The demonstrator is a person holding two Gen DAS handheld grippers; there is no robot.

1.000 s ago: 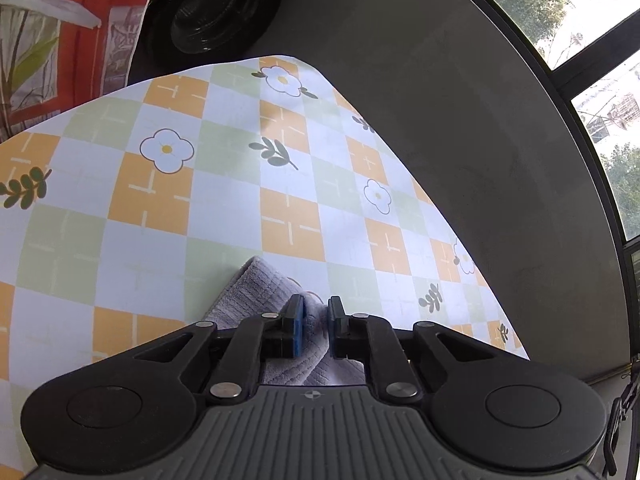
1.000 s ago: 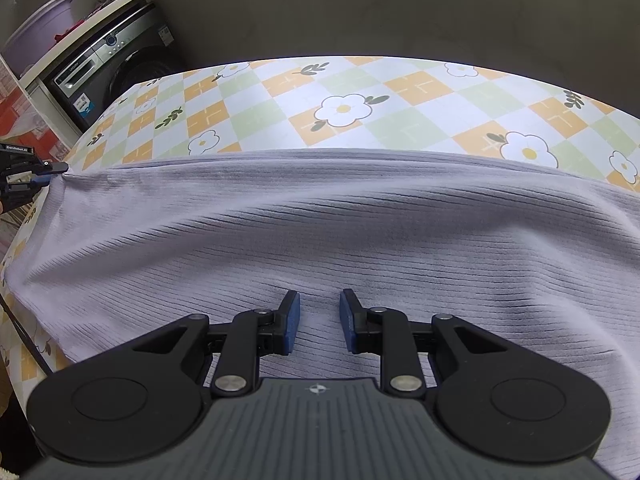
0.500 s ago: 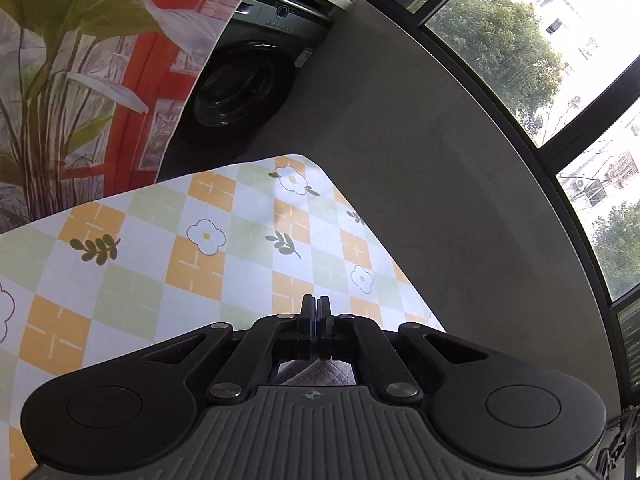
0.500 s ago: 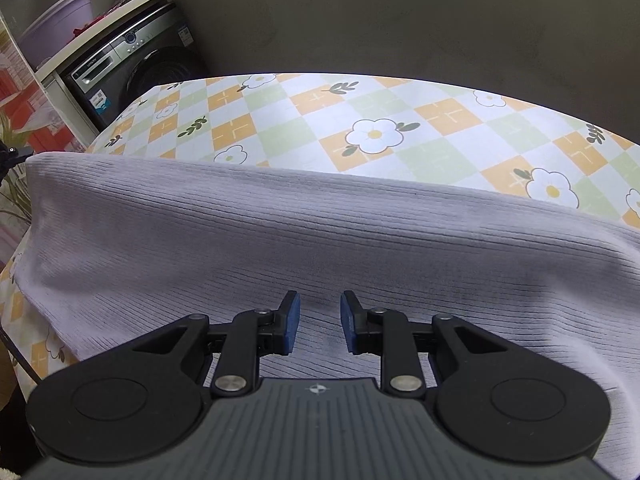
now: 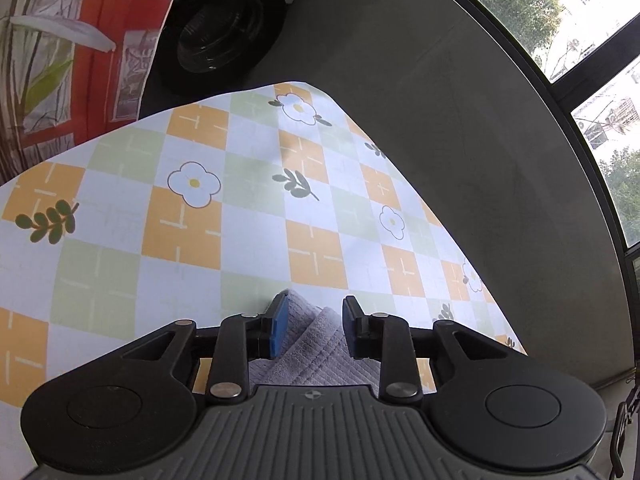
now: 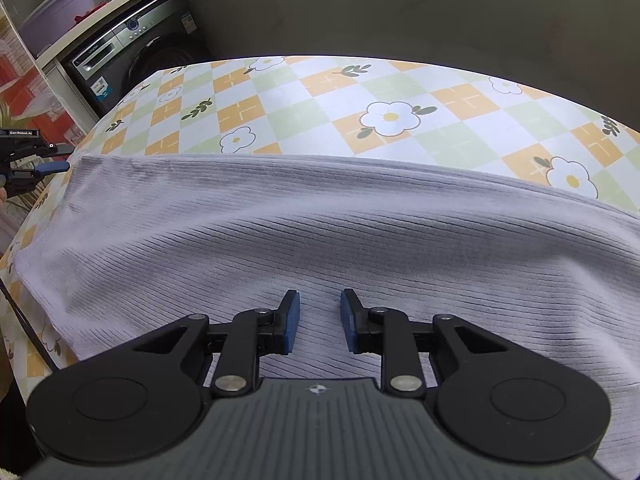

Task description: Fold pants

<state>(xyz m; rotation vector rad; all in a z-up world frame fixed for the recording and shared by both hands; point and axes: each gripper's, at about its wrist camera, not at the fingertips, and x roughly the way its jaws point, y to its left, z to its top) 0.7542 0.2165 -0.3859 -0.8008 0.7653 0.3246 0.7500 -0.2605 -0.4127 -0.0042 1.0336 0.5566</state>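
Two grippers over lilac pants (image 6: 320, 220), left gripper (image 5: 314, 326) opening w/ corner between jaws, right gripper (image 6: 320, 320) spread above fabric.

Daylight pours in through the window (image 5: 580, 20), which is blown out white in places. The tablecloth (image 5: 240, 220) is bright and evenly lit, with only soft shadows. The wall (image 6: 400, 8) behind stays dim. Both views are sharp but bend strongly toward the edges, curving straight lines.
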